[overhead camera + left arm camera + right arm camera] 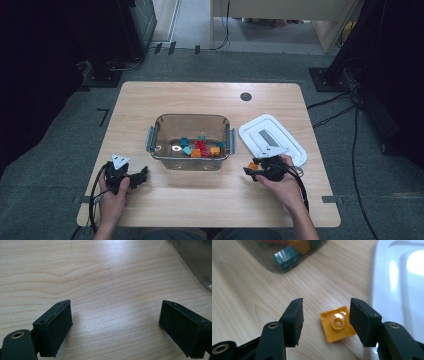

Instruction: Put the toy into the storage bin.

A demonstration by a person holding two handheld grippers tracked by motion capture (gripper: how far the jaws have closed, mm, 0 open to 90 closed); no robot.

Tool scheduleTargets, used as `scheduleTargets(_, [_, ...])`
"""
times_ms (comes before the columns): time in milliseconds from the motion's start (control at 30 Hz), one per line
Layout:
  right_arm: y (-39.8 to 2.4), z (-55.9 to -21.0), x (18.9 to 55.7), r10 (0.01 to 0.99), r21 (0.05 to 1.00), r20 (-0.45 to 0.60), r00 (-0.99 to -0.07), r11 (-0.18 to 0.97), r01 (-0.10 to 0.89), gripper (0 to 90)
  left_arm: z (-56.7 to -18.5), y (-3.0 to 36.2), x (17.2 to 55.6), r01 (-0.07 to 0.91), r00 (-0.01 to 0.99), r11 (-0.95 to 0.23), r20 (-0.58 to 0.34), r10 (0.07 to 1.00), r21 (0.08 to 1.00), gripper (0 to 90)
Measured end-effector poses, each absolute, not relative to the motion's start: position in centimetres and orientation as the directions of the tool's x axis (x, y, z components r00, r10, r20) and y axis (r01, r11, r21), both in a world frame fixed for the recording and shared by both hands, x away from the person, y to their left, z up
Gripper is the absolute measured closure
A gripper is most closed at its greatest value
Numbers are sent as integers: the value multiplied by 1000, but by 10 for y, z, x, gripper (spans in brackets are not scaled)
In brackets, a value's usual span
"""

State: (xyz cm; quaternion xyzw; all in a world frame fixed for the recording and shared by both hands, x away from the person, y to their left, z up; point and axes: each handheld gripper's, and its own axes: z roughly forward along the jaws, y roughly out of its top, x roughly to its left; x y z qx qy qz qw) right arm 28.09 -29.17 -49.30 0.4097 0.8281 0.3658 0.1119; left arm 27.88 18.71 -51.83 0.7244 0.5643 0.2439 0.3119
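While several bricks already sit in the clear container [192, 142], I bracket one orange brick [337, 323] on the surface [210, 100] with my right tongs [325, 320], apart, unclamped, at the container's four o'clock. Left tongs [115, 322] gape empty.

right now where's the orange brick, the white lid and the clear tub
orange brick [338, 327], right gripper view, hollow underside facing up
white lid [272, 139], high view, middle of its top
clear tub [192, 118], high view, far rim
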Motion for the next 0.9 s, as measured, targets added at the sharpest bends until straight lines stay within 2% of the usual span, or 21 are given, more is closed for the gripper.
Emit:
scheduleTargets(367, [-291,-505,280,766,644,59,-640,461,610,436,-518,187,279,665,244,-168,1,970,727,111])
scheduleTargets(467, [-289,-507,280,765,643,39,-643,474,602,482,-518,187,279,666,244,-168,1,970,727,111])
scheduleTargets(600, [-288,-506,280,771,647,27,-637,472,599,599,-518,187,279,666,244,-168,1,970,727,111])
scheduleTargets(900, [-290,-499,280,768,665,75,-636,437,606,601,-518,187,279,666,244,-168,1,970,727,111])
